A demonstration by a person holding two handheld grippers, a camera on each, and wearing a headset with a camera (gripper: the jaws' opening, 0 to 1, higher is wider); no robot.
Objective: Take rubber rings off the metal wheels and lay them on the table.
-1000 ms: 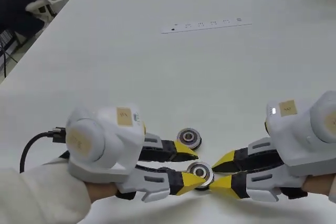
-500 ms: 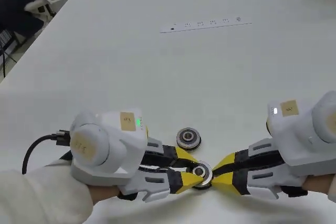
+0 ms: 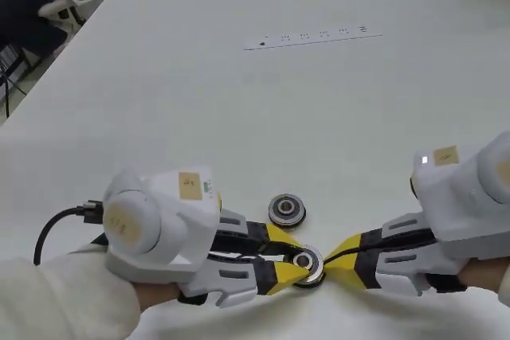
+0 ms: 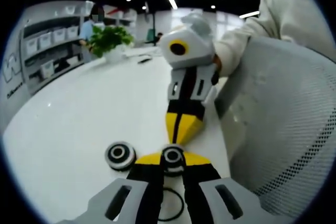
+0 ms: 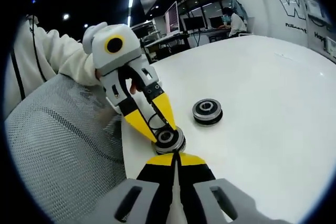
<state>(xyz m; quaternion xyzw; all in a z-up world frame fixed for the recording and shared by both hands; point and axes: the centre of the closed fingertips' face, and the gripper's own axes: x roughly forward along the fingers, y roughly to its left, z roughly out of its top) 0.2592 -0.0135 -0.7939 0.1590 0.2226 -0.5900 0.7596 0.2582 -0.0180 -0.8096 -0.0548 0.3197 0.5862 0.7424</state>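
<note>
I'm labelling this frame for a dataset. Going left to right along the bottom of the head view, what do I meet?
A black cable → left gripper → metal wheel held between its jaws → right gripper.

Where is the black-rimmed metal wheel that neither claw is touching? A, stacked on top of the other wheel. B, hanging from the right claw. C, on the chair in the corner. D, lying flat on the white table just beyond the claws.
D: the free black-rimmed metal wheel lies flat on the white table, with bare table between it and the other metal wheel, which is clamped in the left claw.
</note>
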